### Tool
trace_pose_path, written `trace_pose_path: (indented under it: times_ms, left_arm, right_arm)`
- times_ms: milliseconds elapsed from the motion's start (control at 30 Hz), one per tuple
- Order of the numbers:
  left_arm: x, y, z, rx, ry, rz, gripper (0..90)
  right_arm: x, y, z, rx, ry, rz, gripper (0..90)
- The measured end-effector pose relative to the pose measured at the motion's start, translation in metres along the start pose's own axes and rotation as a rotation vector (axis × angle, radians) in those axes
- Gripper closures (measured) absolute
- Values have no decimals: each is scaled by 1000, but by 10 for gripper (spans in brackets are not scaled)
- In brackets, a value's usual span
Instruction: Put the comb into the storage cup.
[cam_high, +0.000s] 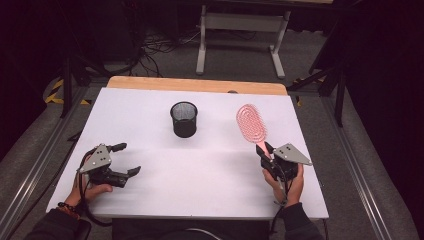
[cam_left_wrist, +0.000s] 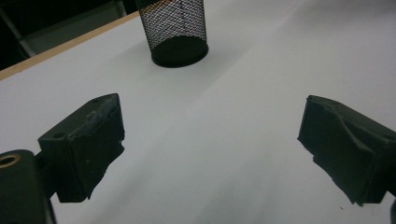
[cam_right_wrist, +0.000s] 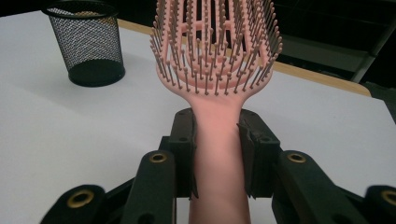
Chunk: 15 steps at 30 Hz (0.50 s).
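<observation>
**Hairbrush gripped, cup ahead**

The right gripper is clamped on the handle of the pink hairbrush, its head raised over the white table. The left gripper rests with jaws wide apart, empty. The carry step seems in hand; next likely calls for swinging the brush toward the black mesh cup and tipping it upright.

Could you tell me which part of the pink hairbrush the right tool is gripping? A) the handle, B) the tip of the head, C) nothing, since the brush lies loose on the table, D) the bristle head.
A: in the right gripper view the right tool has both jaws pressed against the handle of the pink hairbrush, just below the bristle head.
</observation>
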<state>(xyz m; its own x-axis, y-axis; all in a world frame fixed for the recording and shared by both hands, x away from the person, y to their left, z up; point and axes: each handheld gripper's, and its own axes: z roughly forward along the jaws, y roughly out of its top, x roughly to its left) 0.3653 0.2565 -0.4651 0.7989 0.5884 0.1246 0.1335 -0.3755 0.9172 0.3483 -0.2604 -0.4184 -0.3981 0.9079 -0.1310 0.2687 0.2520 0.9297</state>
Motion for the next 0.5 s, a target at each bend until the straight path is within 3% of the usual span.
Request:
trace_pose_path:
  times_ms: [433, 500]
  left_arm:
    - [1, 2, 2, 2, 2, 5, 71]
    - [1, 4, 4, 4, -14, 11, 74]
  right_arm:
    - [0, 14, -2, -71, -19, 8, 691]
    - [1, 16, 0, -77, -19, 2, 691]
